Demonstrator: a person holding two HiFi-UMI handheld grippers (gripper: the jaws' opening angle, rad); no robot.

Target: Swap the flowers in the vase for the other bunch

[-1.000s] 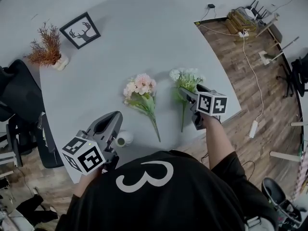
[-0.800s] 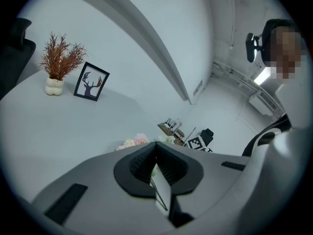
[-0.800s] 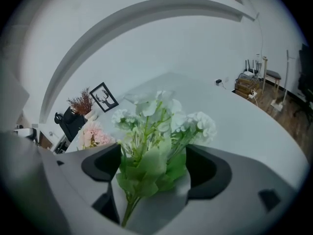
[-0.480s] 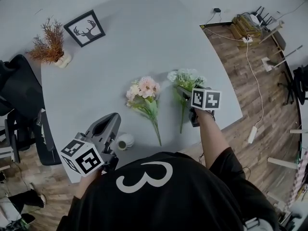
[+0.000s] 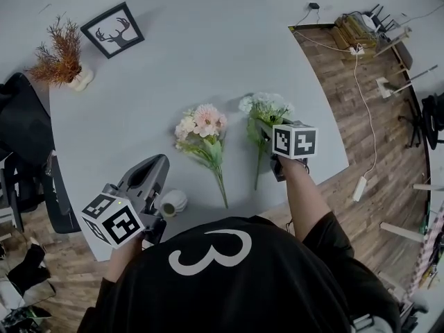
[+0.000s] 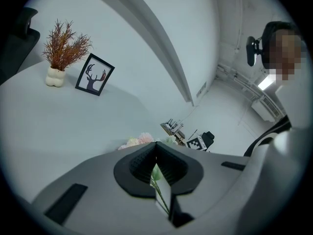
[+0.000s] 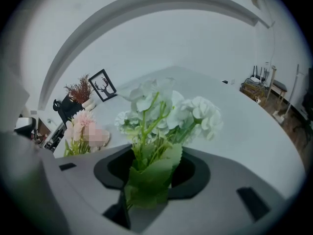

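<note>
A white-and-green bunch [image 5: 263, 109] lies on the grey table [image 5: 173, 82], right of a pink bunch [image 5: 201, 123]. My right gripper [image 5: 267, 134] sits over the white bunch's stems. In the right gripper view its jaws [image 7: 151, 173] have just been closing, and the leaves and stems of the white bunch [image 7: 166, 109] are pinched between them. A small white vase [image 5: 172, 202] stands near the table's front edge, with no flowers in it. My left gripper [image 5: 156, 168] hovers just left of the vase, shut and holding nothing [image 6: 156, 153].
A framed deer picture [image 5: 111, 30] and a dried plant in a white pot [image 5: 59, 50] stand at the far left of the table. A black chair [image 5: 21, 137] is beside the left edge. Wood floor with cables [image 5: 361, 82] lies to the right.
My right gripper has come down onto the white bunch's stems and its jaws have narrowed around them. The left gripper has barely shifted beside the vase.
</note>
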